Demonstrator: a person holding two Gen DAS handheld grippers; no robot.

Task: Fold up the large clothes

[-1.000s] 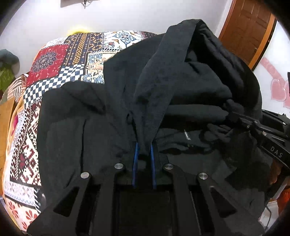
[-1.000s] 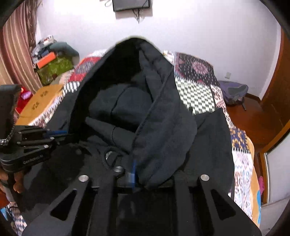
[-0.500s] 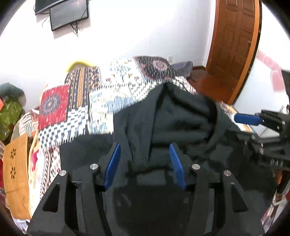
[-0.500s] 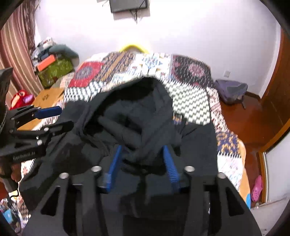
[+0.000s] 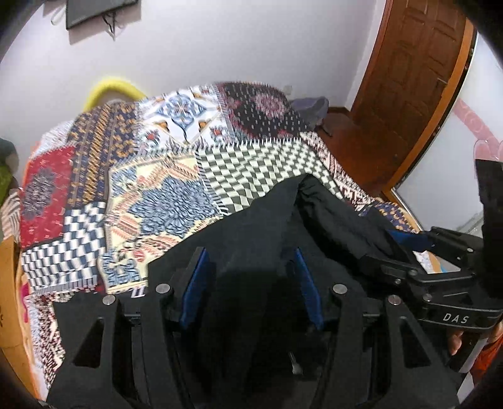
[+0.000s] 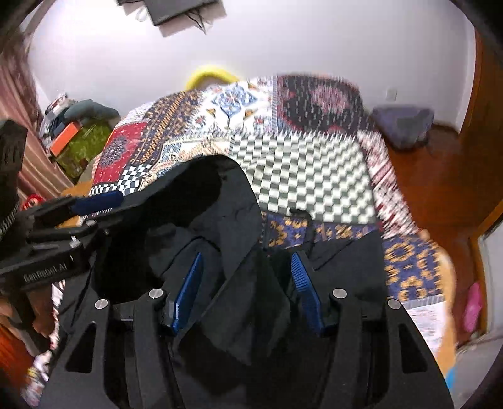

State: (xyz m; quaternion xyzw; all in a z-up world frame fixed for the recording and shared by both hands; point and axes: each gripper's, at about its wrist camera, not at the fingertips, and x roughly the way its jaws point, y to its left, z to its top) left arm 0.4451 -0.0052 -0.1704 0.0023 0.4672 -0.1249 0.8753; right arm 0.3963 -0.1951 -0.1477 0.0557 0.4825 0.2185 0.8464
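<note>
Left hand-held gripper [image 5: 251,283]: its blue-padded fingers [image 5: 195,283] stand apart, with the black fabric of a large dark garment [image 5: 270,226] lying loosely between them, unclamped. Right hand-held gripper [image 6: 246,289]: fingers [image 6: 303,289] likewise spread wide, a fold of the same black garment [image 6: 220,220] draped between the pads without being pinched. Each tool appears in the other's view: the right hand-held gripper at the right edge of the left wrist view [image 5: 405,239], the left hand-held gripper at the left edge of the right wrist view [image 6: 94,201], both close beside the garment's raised edges; whether their tips touch the cloth cannot be told.

The black garment lies heaped on the near part of a bed covered by a multicoloured patchwork bedspread [image 5: 151,188] with checkered, floral and red panels; the far half of the bedspread is uncovered. In the right wrist view a rounded, hollow opening of the garment faces the camera at left.

Beyond the bed: a yellow curved object [image 5: 110,89] against the white wall [image 5: 235,41], a brown panelled wooden door [image 5: 415,78] at right, a dark wall-mounted screen [image 6: 185,11] above, a grey-purple bag [image 6: 402,122] on the wooden floor [image 6: 440,188], and piled green and orange items [image 6: 75,138] at left. Both views are motion-blurred.
</note>
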